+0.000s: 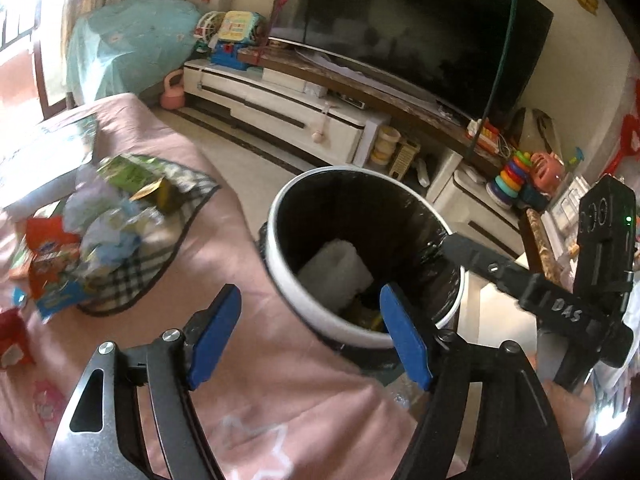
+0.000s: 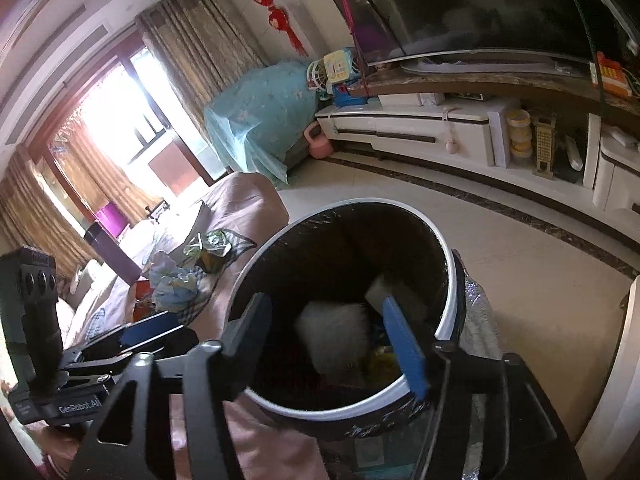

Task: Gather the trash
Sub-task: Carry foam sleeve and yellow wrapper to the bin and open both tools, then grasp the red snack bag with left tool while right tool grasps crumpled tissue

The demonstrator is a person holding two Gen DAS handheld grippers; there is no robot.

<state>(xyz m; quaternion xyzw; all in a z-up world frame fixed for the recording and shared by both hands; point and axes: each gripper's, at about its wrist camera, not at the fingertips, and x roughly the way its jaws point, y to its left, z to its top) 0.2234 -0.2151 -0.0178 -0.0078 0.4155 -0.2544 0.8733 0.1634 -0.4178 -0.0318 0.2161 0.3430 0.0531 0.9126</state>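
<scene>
I have both tongs over the trash bin, which stands on the floor against the edge of the pink-covered bed. The left tongs stand apart with nothing between the blue pads; they sit partly over the bin's near rim. The right tongs are also apart and empty, pointing straight into the bin's mouth. Inside the black liner I see a white foam-like block, another pale piece and some yellow scraps at the bottom. I judge the drop step finished for this load. The rest of the trash, crumpled wrappers, tissue and snack packets, lies piled on a checked cloth further along the bed, well apart from the bin. Next I would swing one pair back to that heap and close on a single wrapper.
</scene>
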